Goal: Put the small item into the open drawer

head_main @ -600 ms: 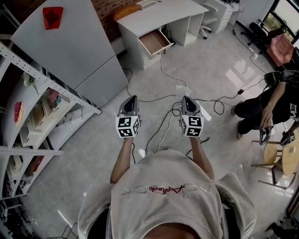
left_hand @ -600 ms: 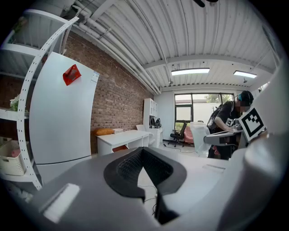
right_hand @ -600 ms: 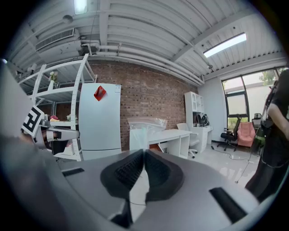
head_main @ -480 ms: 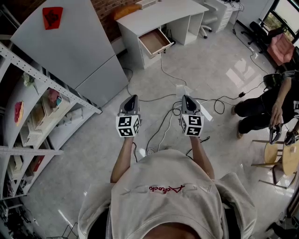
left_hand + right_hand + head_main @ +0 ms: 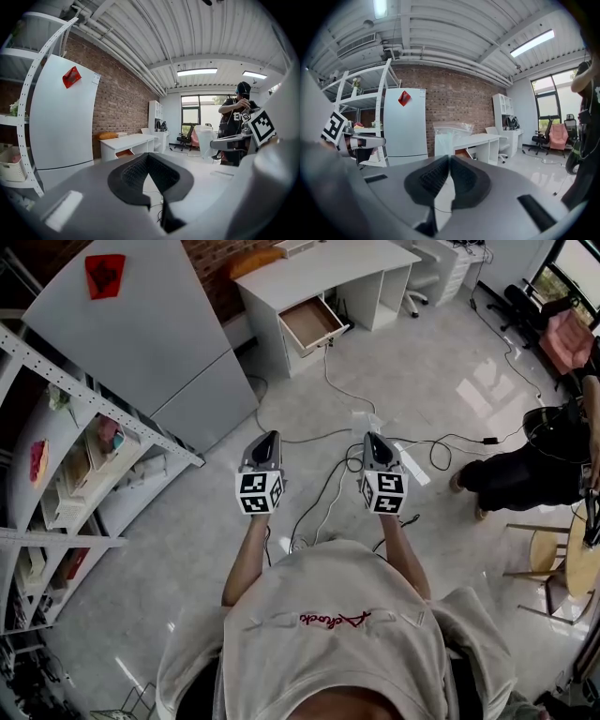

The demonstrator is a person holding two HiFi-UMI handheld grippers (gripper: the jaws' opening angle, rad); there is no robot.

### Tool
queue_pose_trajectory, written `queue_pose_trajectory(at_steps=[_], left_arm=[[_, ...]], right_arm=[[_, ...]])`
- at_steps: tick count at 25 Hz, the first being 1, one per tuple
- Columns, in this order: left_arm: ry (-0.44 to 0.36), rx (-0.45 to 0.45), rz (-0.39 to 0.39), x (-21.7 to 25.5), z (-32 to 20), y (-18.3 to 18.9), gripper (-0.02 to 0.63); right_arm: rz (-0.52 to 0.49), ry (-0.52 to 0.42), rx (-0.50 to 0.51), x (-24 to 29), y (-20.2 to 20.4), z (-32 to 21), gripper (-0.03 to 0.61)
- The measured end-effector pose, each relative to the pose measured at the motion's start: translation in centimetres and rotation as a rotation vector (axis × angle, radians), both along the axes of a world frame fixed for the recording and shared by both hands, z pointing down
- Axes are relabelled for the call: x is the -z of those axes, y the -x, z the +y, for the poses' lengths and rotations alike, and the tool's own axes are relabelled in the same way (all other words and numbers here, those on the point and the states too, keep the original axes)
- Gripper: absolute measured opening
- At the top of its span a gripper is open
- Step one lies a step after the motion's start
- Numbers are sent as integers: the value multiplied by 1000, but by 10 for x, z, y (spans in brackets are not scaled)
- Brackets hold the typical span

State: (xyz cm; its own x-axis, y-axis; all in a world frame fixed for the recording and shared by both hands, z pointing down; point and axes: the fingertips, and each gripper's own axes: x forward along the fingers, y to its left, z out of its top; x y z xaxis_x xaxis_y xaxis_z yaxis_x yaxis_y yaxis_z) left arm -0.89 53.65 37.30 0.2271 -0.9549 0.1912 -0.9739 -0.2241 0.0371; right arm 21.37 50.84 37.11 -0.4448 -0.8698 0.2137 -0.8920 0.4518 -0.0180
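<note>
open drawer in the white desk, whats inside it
In the head view the drawer shows only a bare brownish bottom, with no item visible in it. Its rear part is covered by the desk top.

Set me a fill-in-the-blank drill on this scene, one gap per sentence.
The drawer of the white desk stands ___.
The right claw is shut on a clear plastic ___.
The wall behind the desk is made of ___.
Missing words: open; bag; brick.
</note>
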Motion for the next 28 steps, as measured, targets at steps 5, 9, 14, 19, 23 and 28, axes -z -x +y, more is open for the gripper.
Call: queue_pose_trajectory(at_steps=[5,9,14,19,23,28], left_arm=[[7,22,2,0,2,-6,9],[17,38,-1,-7,8,-16,9],[35,42,-11,-14,11,-24,9],[33,43,1,-16,6,-32,9],[41,40,9,-21,2,-37,9],[44,30,10,-25,-8,-53,9]], right_arm=[[1,-1,31,0,-4,0,18],[8,5,57,-8,-10,0,18],[-3,13,71,-12,-15,-1,18],[7,10,88,-13,-17,-3,18],[20,11,97,-17,-17,-5,18],[11,12,94,-18,-30,-11,18]])
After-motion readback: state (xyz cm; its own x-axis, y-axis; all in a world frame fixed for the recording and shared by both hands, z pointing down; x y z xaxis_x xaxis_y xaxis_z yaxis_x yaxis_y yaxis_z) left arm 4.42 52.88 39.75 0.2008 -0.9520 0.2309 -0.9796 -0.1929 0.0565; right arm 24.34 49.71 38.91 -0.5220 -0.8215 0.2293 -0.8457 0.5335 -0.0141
